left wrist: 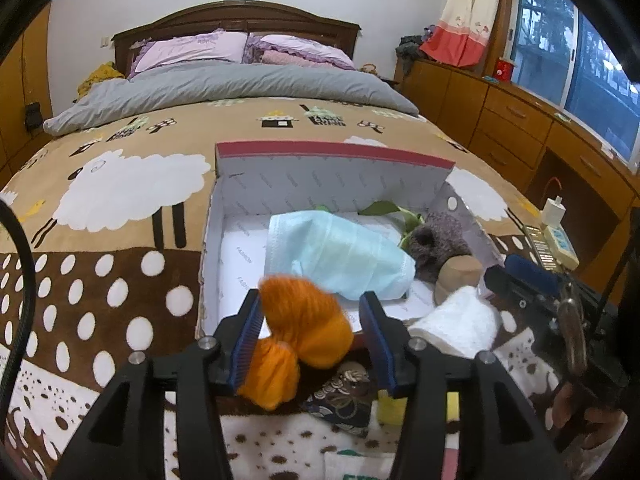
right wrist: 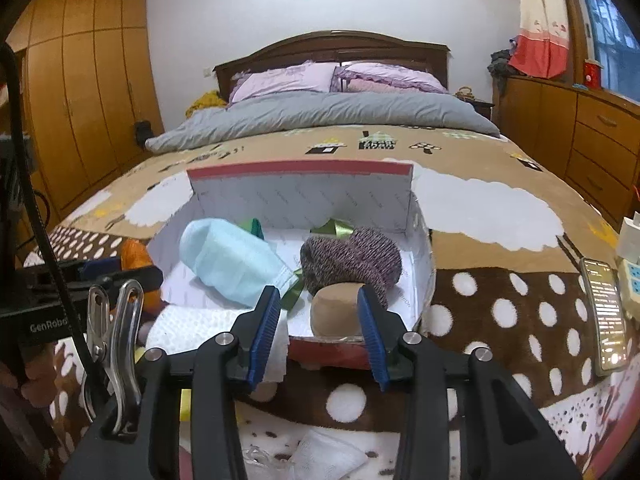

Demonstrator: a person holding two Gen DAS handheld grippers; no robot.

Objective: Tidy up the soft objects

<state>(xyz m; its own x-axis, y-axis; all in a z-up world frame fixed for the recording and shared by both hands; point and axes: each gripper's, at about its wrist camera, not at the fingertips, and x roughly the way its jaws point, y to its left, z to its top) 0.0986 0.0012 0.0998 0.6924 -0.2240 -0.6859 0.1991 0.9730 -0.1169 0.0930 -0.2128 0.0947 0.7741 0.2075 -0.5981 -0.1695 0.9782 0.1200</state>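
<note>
**Q:** Where do things stand on the bed?

**A:** My left tongs (left wrist: 312, 316) hang over the near edge of the open box (left wrist: 332, 156), spread wide. An orange yarn skein (left wrist: 300, 336) sits between the 2 blue pads; it looks blurred, and I judge it loose rather than pinched, though I cannot tell if it touches the left pad. My right tongs (right wrist: 318, 312) are also spread wide and hold nothing, framing a tan roll (right wrist: 334, 308) at the box's near wall.

**Q:** What is already packed?

**A:** 4 soft things lie inside: a pale blue face mask (right wrist: 232, 268), a purple knitted piece (right wrist: 352, 260), green ribbon (right wrist: 334, 227) behind it, and the tan roll.

**Q:** And what remains?

**A:** By my reckoning, roughly half. A white towel (left wrist: 456, 324) lies just beside the box's near corner on the blanket (left wrist: 100, 280). A dark patterned cloth (left wrist: 340, 396) and something yellow (left wrist: 394, 408) wait below my left tongs, outside the box. More white cloth (right wrist: 324, 456) shows under my right tongs. The yarn itself is at the near rim, not yet resting on the box floor.
</note>
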